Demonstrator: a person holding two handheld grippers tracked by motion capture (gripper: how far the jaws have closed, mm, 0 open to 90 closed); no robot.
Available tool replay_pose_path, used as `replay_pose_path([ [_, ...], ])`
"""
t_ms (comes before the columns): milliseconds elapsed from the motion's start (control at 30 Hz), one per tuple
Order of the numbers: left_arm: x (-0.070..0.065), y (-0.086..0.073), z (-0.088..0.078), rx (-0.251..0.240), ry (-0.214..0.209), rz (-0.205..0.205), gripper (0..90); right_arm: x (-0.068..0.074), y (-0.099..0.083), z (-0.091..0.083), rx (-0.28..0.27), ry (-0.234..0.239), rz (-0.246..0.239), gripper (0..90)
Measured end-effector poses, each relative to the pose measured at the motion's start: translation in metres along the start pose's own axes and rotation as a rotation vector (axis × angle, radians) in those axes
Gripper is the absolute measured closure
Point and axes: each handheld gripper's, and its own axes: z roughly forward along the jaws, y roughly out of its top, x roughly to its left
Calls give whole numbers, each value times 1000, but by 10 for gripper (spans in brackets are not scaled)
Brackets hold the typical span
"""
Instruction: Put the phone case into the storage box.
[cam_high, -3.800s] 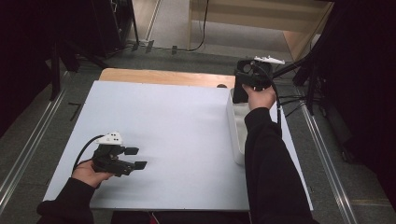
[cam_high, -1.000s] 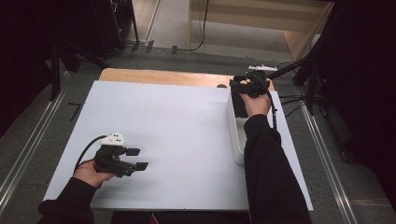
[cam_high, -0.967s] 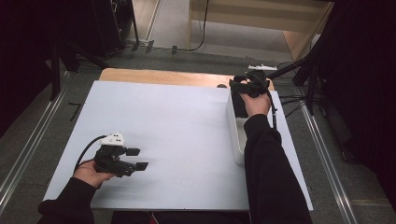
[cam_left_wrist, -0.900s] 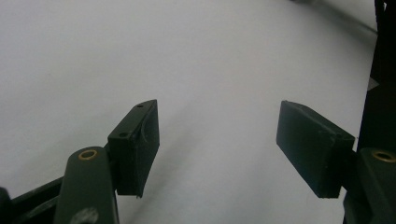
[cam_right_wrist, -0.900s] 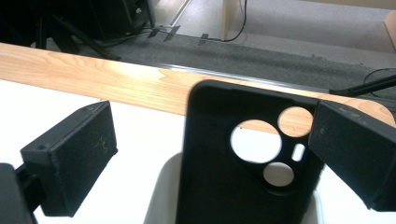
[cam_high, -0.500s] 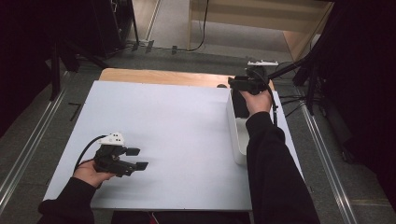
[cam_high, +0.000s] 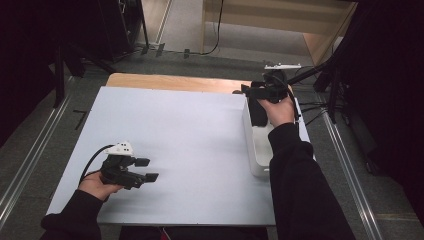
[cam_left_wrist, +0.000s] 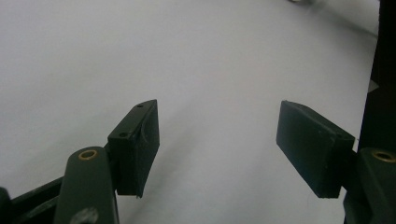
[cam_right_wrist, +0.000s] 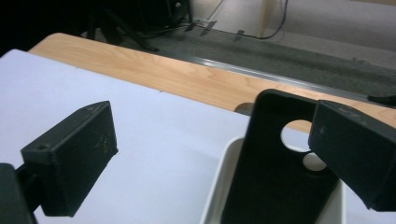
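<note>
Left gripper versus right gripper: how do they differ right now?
The left gripper hovers over bare white board near the person; the right gripper sits at the far edge, over the white bin. A black phone case stands before the right gripper's jaws; nothing before the left's. Both are open.

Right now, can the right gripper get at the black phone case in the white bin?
Probably yes: the right gripper hovers by the black phone case, jaws apart, case upright in the white bin, nothing between.
</note>
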Motion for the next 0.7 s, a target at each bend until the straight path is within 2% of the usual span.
replay_pose_path([
  [67,0,0,0,0,0,0,297,4,-1,-5,0,27,-10,0],
  [333,-1,0,1,1,2,-5,297,18,-6,-19,9,67,-66,0],
  [700,0,0,1,2,1,-5,297,24,-17,-33,7,127,-72,2],
])
